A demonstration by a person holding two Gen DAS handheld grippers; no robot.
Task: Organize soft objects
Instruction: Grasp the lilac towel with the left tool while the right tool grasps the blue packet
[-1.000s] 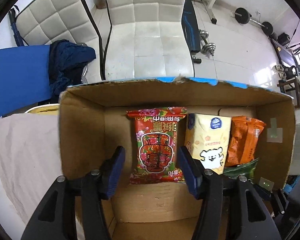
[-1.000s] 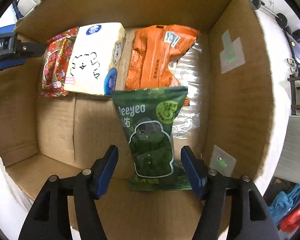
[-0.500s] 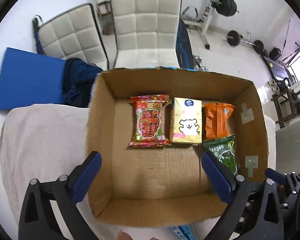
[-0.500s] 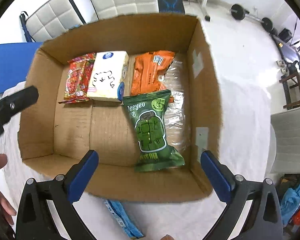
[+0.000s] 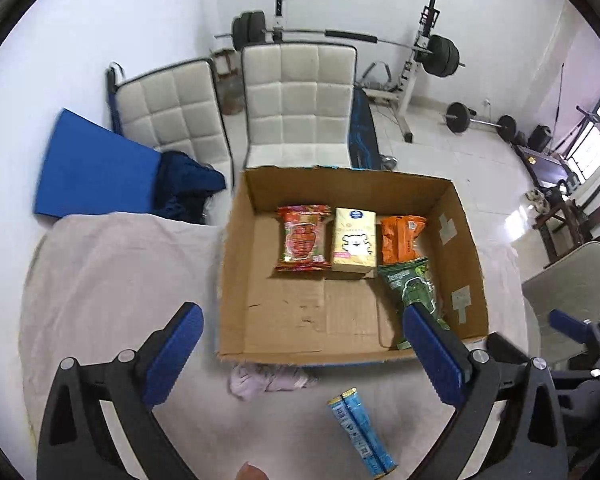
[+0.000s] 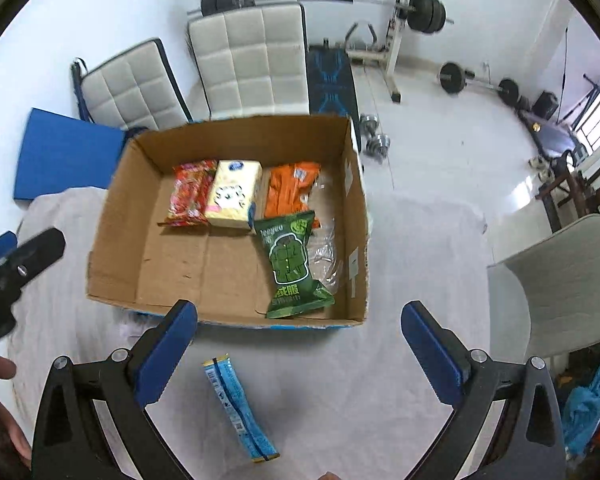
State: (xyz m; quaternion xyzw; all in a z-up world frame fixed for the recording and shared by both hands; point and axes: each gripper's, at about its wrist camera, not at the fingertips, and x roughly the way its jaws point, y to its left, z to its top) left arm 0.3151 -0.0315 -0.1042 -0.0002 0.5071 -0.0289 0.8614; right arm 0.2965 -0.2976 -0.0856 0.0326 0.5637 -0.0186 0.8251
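Note:
An open cardboard box (image 5: 236, 248) (image 6: 108, 236) stands on a cloth-covered table. Inside lie a red snack pack (image 5: 303, 238) (image 6: 190, 194), a cream tissue pack (image 5: 354, 240) (image 6: 232, 194), an orange pack (image 5: 402, 238) (image 6: 288, 192) and a green pack (image 5: 414, 292) (image 6: 292, 264). A blue packet (image 5: 360, 432) (image 6: 238, 404) lies on the cloth in front of the box. A pale pink cloth (image 5: 268, 380) lies at the box's front edge. My left gripper (image 5: 300, 356) and right gripper (image 6: 300, 352) are both wide open and empty, held above the table in front of the box.
Two white padded chairs (image 5: 300, 100) (image 6: 248, 60) stand behind the table. A blue mat (image 5: 92, 172) and dark blue clothing (image 5: 184, 188) lie at back left. Barbell equipment (image 5: 432, 52) stands at the far wall. A grey chair (image 6: 556, 280) stands at the right.
Both grippers have pulled up and back out of the box and opened wide. The red pack and the green pack now lie released inside the box.

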